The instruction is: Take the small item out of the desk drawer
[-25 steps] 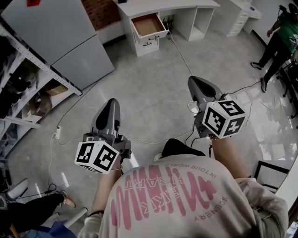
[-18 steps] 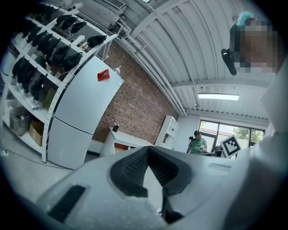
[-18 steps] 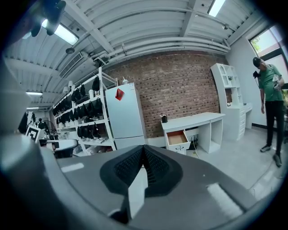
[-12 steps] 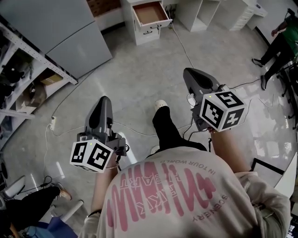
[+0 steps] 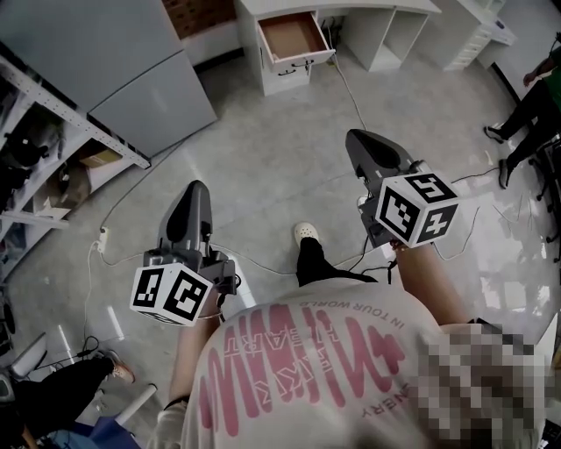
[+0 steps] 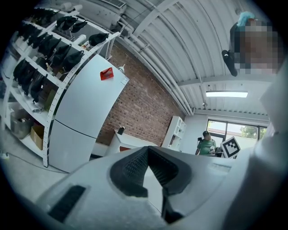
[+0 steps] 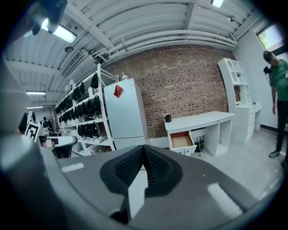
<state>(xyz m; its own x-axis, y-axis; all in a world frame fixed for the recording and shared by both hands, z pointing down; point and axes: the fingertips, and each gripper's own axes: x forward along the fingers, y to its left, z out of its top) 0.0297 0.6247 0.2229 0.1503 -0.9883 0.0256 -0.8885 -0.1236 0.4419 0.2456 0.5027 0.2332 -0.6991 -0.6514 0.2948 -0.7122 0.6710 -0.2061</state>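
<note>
The small item itself could not be made out. The drawer point(image 5: 294, 35) stood pulled open at the far top of the head view, and only its bare brown wooden floor showed at that range. Anything small lying in it was too tiny to tell. In the right gripper view the drawer point(image 7: 182, 140) was seen from the front and lower, so its white front panel hid most of the inside. The drawer belonged to a white desk point(image 5: 351, 7) whose top was cut off by the upper edge of the head view. In the right gripper view the desk point(image 7: 202, 119) stood against a brick wall with a small dark object point(image 7: 167, 118) on its top, too small to identify.

Both tools were well apart from the drawer, out over the grey floor. The left gripper point(image 5: 196, 189) had its jaws clenched together with nothing between them. Its own view showed the ribbed pads point(image 6: 135, 168) meeting at the tip. The right gripper point(image 5: 359, 140) was likewise closed and empty, its pads point(image 7: 155, 168) pressed together and aimed roughly toward the desk.

A cable point(image 5: 346, 88) ran across the floor from the desk toward the person. A tall grey cabinet point(image 5: 114, 61) stood left of the desk, and beside it was a shelving rack point(image 5: 53, 167) partly cut off at the left edge. A bystander point(image 5: 535, 96) stood at the right edge, only partly in frame.
</note>
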